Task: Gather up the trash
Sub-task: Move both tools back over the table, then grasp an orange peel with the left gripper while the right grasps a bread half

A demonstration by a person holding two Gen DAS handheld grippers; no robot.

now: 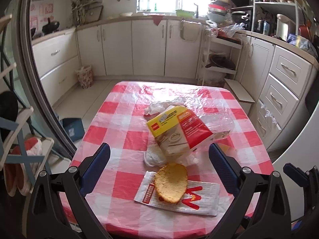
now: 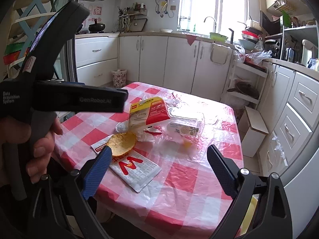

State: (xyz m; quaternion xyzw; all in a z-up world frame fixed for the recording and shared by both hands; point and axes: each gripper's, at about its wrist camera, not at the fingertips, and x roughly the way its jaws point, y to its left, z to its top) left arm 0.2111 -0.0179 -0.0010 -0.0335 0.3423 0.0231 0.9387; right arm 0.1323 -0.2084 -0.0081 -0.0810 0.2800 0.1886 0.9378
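Both hand-held grippers spread, empty. Left hand-held gripper nearer: round cracker on white wrapper lies straight ahead between its fingers, near counter edge; wrapper long axis left-right. Right hand-held gripper sees it far-left.

The left gripper, its two blue-padded fingers spread wide and empty, hangs over the near edge of a table under a red-and-white checked plastic cloth. Between the fingers a round golden crumbed patty lies on a flat white paper wrapper with a red and yellow logo. Just beyond, a yellow-and-red cardboard box leans tilted on crumpled white tissue. Right of it lies clear plastic packaging.
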